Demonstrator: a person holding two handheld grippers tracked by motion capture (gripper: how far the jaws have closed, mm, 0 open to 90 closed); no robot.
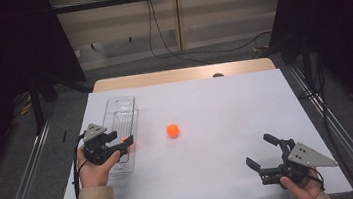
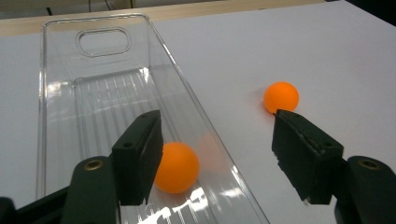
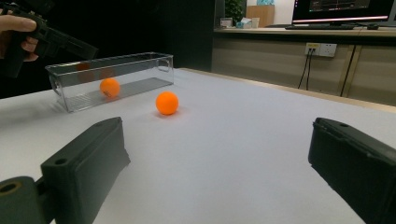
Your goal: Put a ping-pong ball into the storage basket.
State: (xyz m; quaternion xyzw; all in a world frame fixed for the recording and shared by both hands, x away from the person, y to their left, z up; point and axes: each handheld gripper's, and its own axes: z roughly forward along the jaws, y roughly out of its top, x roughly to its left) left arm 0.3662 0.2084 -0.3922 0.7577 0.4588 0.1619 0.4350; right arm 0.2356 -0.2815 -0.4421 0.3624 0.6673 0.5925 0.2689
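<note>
A clear plastic bin [image 1: 133, 115] lies lengthwise at the table's left. One orange ball [image 2: 180, 168] rests on its floor near the front end. My left gripper [image 2: 217, 154] hovers just above that end with its jaws apart, and the ball sits below beside one jaw, free of both pads. A second orange ball [image 1: 173, 130] lies on the white table to the right of the bin. My right gripper [image 1: 259, 150] stands open near the front right corner, holding nothing. In the right gripper view, both balls [image 3: 166, 102] [image 3: 109, 87] and the bin [image 3: 135, 70] appear ahead.
The white table top [image 1: 215, 105] ends at a wooden strip [image 1: 182, 74] at the back. Cables trail over the floor behind. Dark curtains stand at both sides.
</note>
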